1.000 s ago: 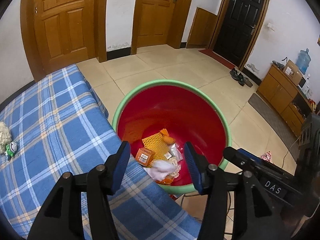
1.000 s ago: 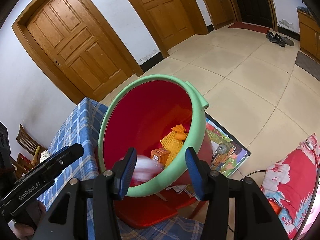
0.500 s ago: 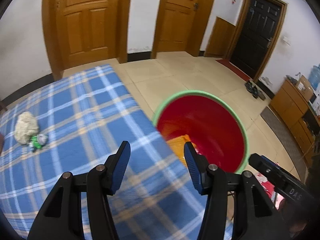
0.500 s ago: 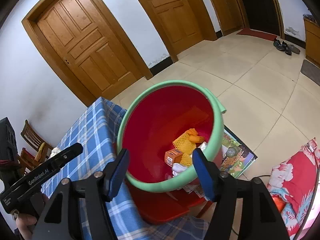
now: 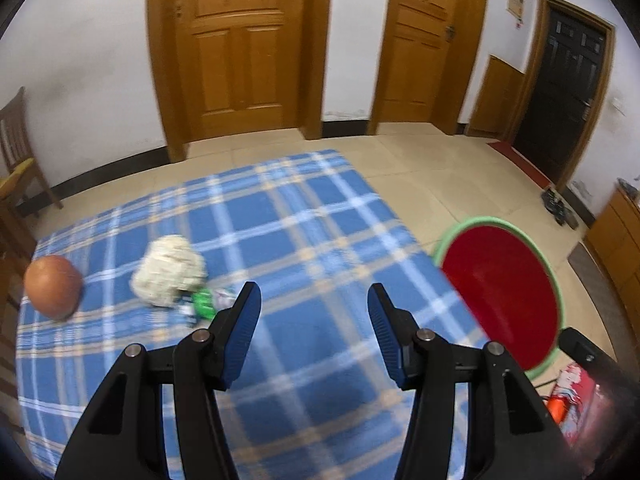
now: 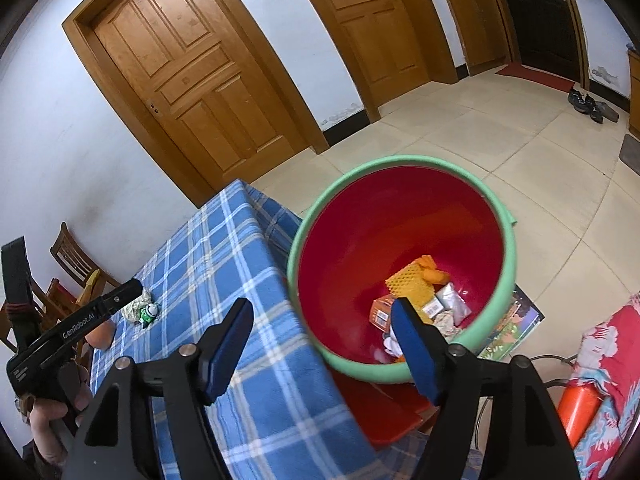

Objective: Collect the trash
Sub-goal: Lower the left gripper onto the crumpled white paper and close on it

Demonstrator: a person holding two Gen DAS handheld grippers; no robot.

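Here, over a table draped in a blue plaid cloth (image 5: 320,240), the left gripper (image 5: 312,316) hangs with its blue-padded jaws parted and nothing between them. On the cloth ahead of it and to its left lie a crumpled whitish wad of paper (image 5: 168,276), a small green-and-white wrapper (image 5: 208,304) touching the wad's near side, and, further left near the table's edge, an orange-brown round fruit (image 5: 52,286). The red bin with a green rim (image 5: 500,224) stands off the table's right side. In the right wrist view, the right gripper (image 6: 324,336) points down toward that bin's near rim; its jaws are opening and they are empty, with only cloth and bin seen through the gap. At the bottom of the bin (image 6: 400,208) rests collected rubbish: a yellow foam net (image 6: 408,282), a small orange box (image 6: 382,312), a silver packet (image 6: 452,298) and white scraps (partly hidden behind the right finger). A person's hand (image 6: 48,412) grips the left tool's handle at the lower left of that view. Wooden doors (image 5: 244,44) line the white wall beyond.
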